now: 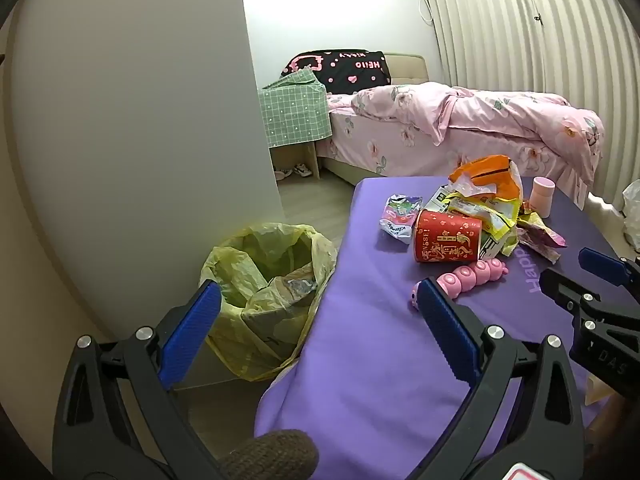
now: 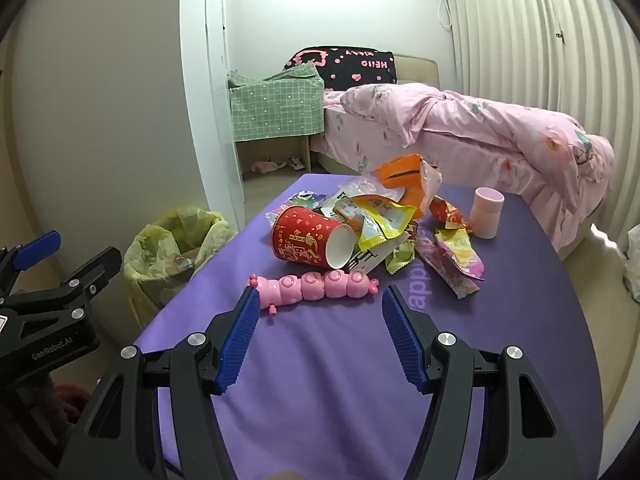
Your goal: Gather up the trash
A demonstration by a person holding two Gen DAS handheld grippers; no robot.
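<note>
While both grippers hang over the near end of the purple surface (image 2: 520,320), neither one has anything in it. The left gripper (image 1: 320,312) is spread wide with its blue pads empty, sitting over the surface's left edge, and the right gripper (image 2: 316,316) is spread too, nothing between the pads, pointed at the pink caterpillar toy (image 2: 316,286) just past its tips.

The trash is all in one heap further back on the surface: a red paper cup (image 2: 308,238) tipped on its side with the open mouth facing the right camera, yellow snack wrappers (image 2: 380,220) spilling over it, an orange bag (image 2: 400,178) behind, and a pink-ish wrapper (image 2: 456,264) off to the right. A small pink jar (image 2: 486,216) stands upright just beside the pile.

The bin with the yellow-green liner (image 1: 264,280) is on the floor right against the surface's left side, some crumpled stuff already inside. Pink bed (image 1: 460,128) in the background.
</note>
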